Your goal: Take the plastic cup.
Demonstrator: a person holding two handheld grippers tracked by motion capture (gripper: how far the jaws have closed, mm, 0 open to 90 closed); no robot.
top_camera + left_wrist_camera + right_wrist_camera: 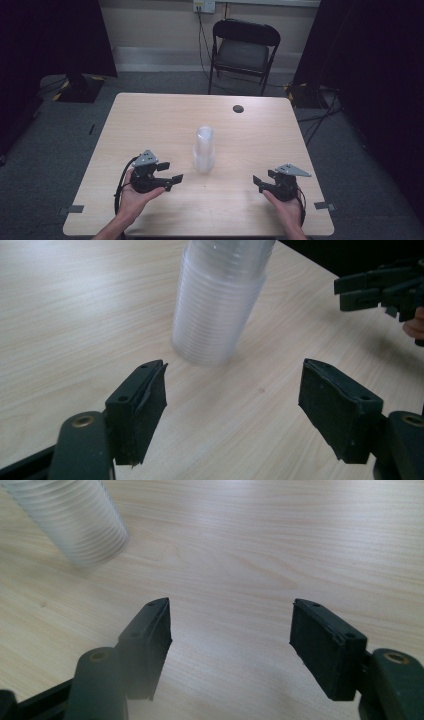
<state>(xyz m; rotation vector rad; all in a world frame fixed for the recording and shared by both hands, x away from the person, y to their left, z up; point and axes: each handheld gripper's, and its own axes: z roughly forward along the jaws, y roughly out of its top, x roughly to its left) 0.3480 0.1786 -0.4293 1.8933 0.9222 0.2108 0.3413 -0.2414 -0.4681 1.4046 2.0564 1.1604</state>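
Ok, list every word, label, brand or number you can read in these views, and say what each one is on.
None can be read.
Stack of clear cups: plain ribbed plastic, no print seen.
Left gripper and right gripper: black jaws and grey plates, no marking seen.
Wall socket plate: any marking is too small to read.
Table and chair: no label seen.
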